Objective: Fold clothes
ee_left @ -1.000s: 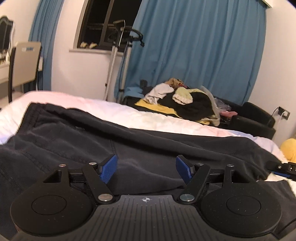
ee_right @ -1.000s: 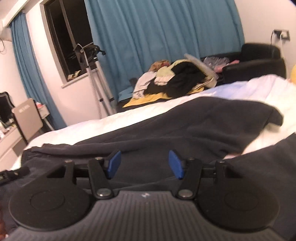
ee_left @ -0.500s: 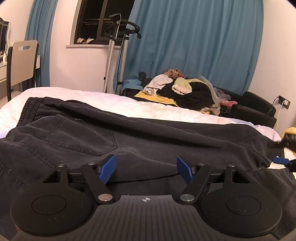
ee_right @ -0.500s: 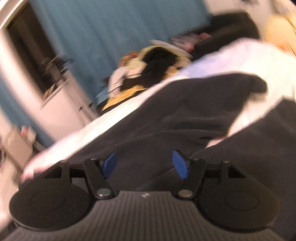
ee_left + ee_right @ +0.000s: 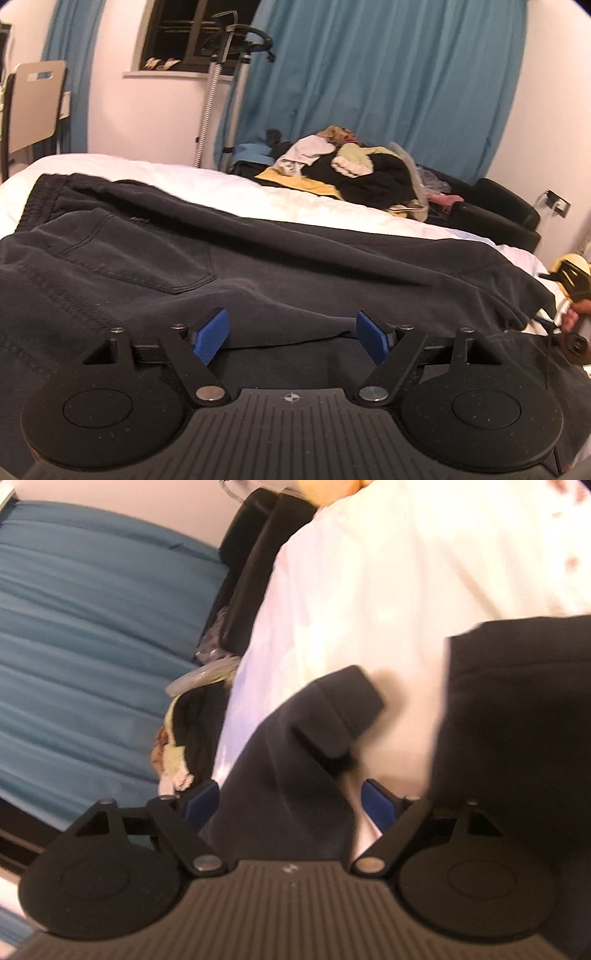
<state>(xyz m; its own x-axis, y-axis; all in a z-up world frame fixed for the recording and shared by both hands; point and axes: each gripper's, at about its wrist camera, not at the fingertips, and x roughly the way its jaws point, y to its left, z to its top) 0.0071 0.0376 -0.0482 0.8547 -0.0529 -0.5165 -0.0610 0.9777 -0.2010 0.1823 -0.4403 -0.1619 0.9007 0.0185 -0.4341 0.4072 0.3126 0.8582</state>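
Left hand-held gripper [image 5: 291, 334] hovers with jaws wide apart, nothing between them, low over the dark trousers [image 5: 229, 266] spread on the white bed [image 5: 258, 195]. Right hand-held gripper [image 5: 290, 805], tilted, gapes over a trouser leg [image 5: 295, 760].

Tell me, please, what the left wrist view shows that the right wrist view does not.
Only the left wrist view shows the window, the chair, the waistband and back pocket of the dark trousers, and the open left gripper. Only the right wrist view, tilted and blurred, shows a trouser leg end and the open right gripper. Both show the white bed, blue curtain and clothes pile.
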